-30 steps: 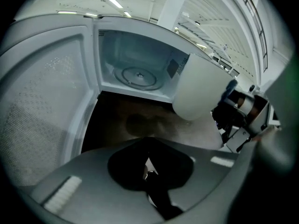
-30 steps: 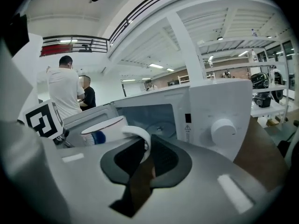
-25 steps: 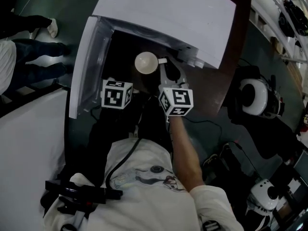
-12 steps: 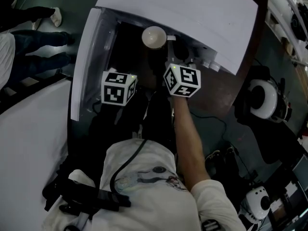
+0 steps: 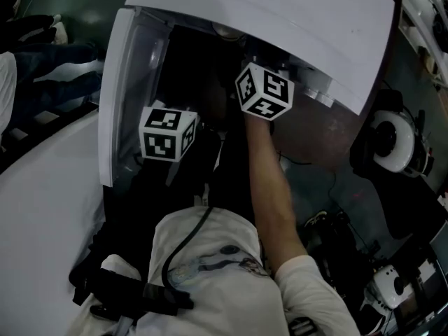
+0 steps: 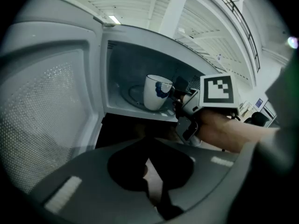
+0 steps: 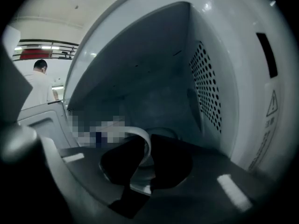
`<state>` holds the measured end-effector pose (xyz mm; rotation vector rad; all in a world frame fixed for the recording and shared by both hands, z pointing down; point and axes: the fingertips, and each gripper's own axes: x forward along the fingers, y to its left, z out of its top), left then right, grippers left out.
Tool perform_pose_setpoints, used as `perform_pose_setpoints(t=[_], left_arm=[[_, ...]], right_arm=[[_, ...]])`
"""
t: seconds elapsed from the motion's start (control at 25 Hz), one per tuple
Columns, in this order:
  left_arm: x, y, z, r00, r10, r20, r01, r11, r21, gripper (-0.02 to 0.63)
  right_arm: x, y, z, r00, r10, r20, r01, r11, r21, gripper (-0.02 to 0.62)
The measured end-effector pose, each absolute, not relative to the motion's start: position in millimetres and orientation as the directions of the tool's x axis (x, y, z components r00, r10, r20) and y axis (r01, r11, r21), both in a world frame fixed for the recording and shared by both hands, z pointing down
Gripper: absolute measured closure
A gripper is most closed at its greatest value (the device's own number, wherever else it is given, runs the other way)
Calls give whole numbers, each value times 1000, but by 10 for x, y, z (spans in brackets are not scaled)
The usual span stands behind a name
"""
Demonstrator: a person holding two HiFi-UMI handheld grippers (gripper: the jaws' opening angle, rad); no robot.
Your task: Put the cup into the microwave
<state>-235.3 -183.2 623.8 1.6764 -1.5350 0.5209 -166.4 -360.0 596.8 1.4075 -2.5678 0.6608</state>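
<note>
The cup (image 6: 155, 91) is upright inside the open microwave (image 5: 280, 12), white with a blue mark on its side. It is over the front right part of the glass turntable (image 6: 132, 95). The dim light does not show whether its base rests on the glass or hangs just above it.

The right tongs (image 7: 148, 155) reach in through the opening from the right and are clamped on the cup's handle, a pale band pinched between the two dark jaws. Their marker cube (image 6: 217, 90) and the hand (image 6: 219, 127) holding them are outside the cavity, at its front right corner. From the head view the cup is almost wholly hidden under the microwave's white top, and only the cube and the forearm show.

The left tongs (image 6: 148, 171) hang back in front of the opening, lower than the cavity floor and well apart from the cup. Their jaws are drawn together with nothing between them. The door (image 6: 46, 106) is swung wide to the left, just beside them, with its dotted window facing the left gripper view. The microwave stands on a dark brown tabletop (image 5: 329, 128).
</note>
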Motion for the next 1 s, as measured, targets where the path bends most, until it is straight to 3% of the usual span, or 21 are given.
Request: perform_pose_setpoints(t=[0.24, 0.52, 1.0], left_arm=[[-2313, -1742, 6254, 203, -635, 746, -961, 17, 276, 607], [-2294, -1687, 6294, 215, -636, 741, -957, 14, 289, 607], [-2300, -1619, 6248, 208, -642, 738, -956, 24, 291, 607]], right_arm=[[-1574, -3854, 6041, -429, -848, 309, -885, 326, -334, 549], [-1555, -4006, 6021, -363, -884, 296, -911, 269, -313, 548], [-1597, -3895, 6135, -407, -828, 387, -913, 363, -184, 523]])
